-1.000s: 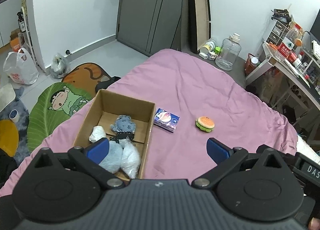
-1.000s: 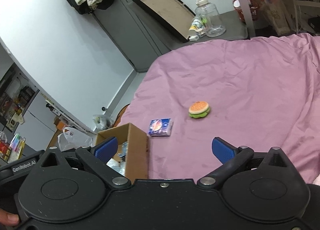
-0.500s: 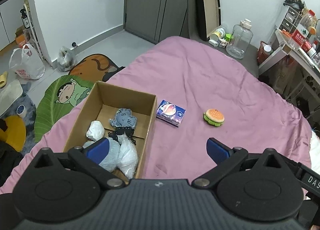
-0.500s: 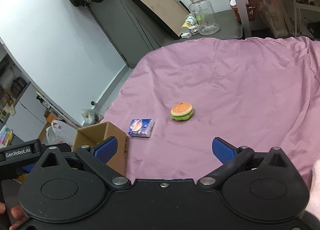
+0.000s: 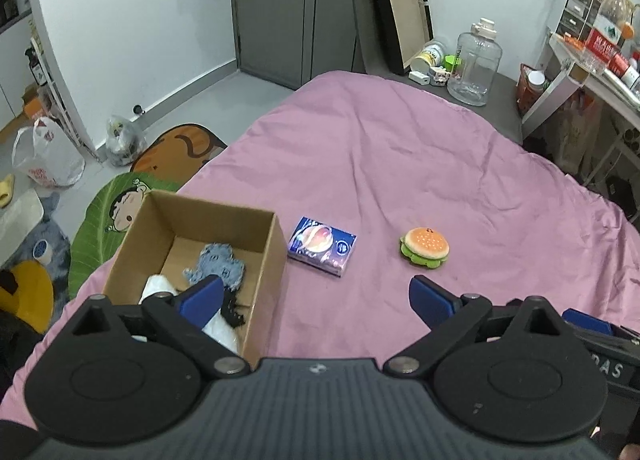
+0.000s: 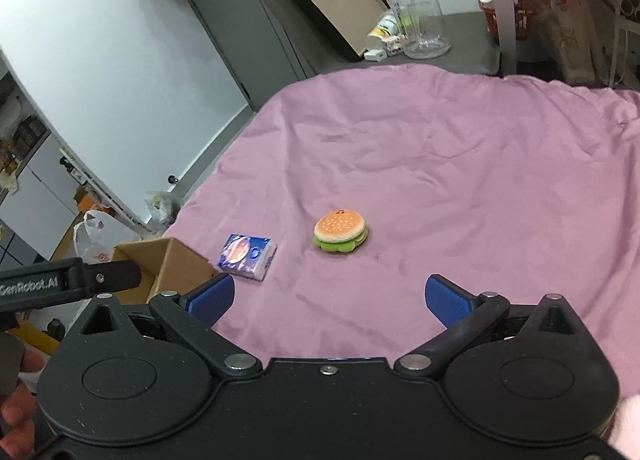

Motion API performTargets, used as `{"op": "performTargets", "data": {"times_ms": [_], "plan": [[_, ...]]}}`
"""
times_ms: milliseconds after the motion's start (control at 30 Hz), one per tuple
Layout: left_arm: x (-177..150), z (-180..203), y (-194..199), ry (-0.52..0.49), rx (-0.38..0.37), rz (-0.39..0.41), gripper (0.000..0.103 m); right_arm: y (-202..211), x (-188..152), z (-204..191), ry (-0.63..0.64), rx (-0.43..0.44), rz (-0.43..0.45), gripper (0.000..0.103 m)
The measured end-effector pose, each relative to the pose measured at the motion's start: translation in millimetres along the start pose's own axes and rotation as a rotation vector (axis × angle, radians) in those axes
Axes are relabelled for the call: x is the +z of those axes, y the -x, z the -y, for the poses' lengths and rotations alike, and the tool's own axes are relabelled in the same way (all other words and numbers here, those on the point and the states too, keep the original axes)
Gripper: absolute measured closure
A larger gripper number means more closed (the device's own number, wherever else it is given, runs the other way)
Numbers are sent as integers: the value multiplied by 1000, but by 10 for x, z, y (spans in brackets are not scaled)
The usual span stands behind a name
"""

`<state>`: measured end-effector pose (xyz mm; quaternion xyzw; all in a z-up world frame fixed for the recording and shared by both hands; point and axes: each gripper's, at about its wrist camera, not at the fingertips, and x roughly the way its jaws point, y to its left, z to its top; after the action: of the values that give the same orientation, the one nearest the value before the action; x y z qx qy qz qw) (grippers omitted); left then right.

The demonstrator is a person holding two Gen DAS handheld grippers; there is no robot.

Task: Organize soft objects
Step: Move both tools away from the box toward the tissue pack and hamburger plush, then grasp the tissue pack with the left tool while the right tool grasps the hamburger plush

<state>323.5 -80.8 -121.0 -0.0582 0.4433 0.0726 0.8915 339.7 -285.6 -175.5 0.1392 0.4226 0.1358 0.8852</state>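
Both the left hand-held gripper [image 5: 315, 298] and right hand-held gripper [image 6: 329, 298] hang spread apart, empty. Just ahead of the right, the burger plush [image 6: 340, 235] looks light and squashy; pinch across its bun sides.

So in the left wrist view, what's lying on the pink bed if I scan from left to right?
Cardboard box holding soft items → blue tissue pack → burger plush.

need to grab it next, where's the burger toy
The burger toy lies on the pink bed, right of the tissue pack, ahead of the open right gripper.
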Motion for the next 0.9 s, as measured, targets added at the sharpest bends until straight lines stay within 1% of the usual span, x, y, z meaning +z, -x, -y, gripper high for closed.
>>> {"op": "performTargets", "data": {"times_ms": [67,133,267,333,467,533,567,667,800,900], "plan": [[34,45,-89,-10,9,-3,9,-119,24,30,-2,21,-16,0],[65,99,-182,-19,16,-8,11,-239,43,67,1,44,-30,0],[110,193,-341,-22,18,-1,17,-472,97,182,-23,47,-31,1],[127,237,-449,-24,18,-4,19,-605,124,244,-40,66,-46,5],[137,292,-695,-14,19,-29,28,-836,155,343,-66,93,-65,12],[122,300,-834,-2,14,-46,31,-931,151,398,-83,95,-80,18],[110,302,-894,6,10,-57,33,-968,145,431,-96,93,-86,20],[79,315,-1069,32,10,-75,34,-1052,118,528,-124,101,-100,21],[37,377,-1307,25,13,-96,34,-1136,109,609,-149,117,-114,22],[17,411,-1494,9,29,-116,34,-1191,110,645,-165,110,-131,22]]}}
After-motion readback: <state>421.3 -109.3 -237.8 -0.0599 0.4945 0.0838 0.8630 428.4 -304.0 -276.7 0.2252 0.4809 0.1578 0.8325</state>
